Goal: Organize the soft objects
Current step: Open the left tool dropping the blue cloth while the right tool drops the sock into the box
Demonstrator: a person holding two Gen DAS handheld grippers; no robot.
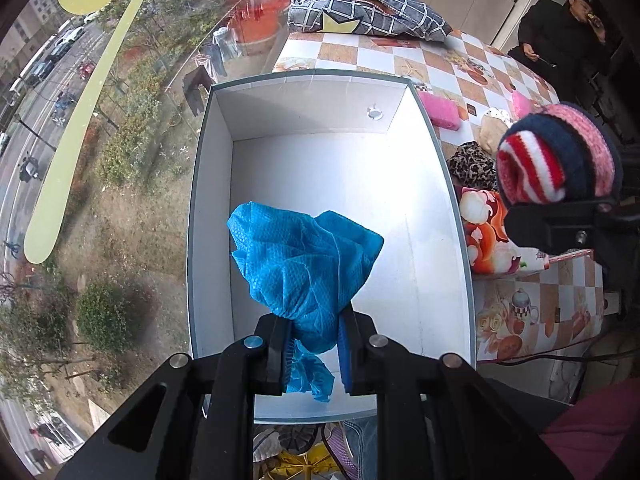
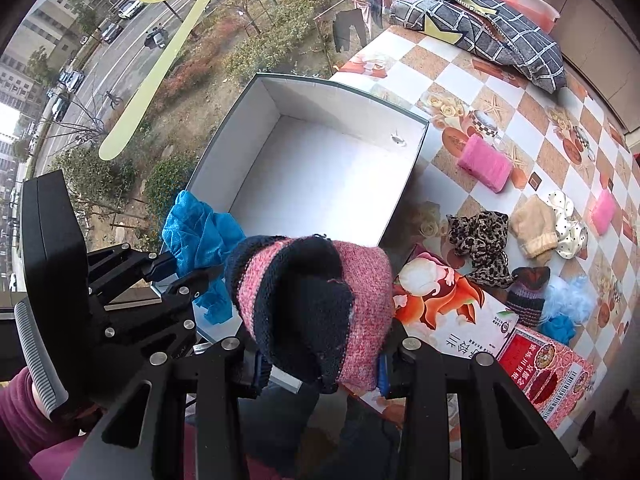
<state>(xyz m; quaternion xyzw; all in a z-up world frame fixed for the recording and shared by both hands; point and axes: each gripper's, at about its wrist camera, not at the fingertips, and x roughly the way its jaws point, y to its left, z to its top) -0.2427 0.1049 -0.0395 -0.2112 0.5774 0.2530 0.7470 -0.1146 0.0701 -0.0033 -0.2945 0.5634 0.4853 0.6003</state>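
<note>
My left gripper (image 1: 314,346) is shut on a crumpled blue non-woven cover (image 1: 304,264), which hangs over the near end of an open white box (image 1: 328,168). The box holds nothing else. My right gripper (image 2: 318,364) is shut on a knitted pink and navy sock bundle (image 2: 316,304), held beside the box's near right corner. In the left wrist view that bundle (image 1: 556,156) shows a red-and-white striped end. In the right wrist view the left gripper (image 2: 160,270) and its blue cover (image 2: 200,236) sit at the box's (image 2: 320,168) near left corner.
On the checkered tablecloth (image 2: 532,108) lie a pink sponge (image 2: 486,162), a leopard-print cloth (image 2: 480,240), a beige sock (image 2: 534,226), a polka-dot scrunchie (image 2: 570,220) and blue fluff (image 2: 568,300). A printed carton (image 2: 444,308) sits by the box. A checked cushion (image 2: 480,20) lies far back. A person (image 1: 560,36) sits beyond the table.
</note>
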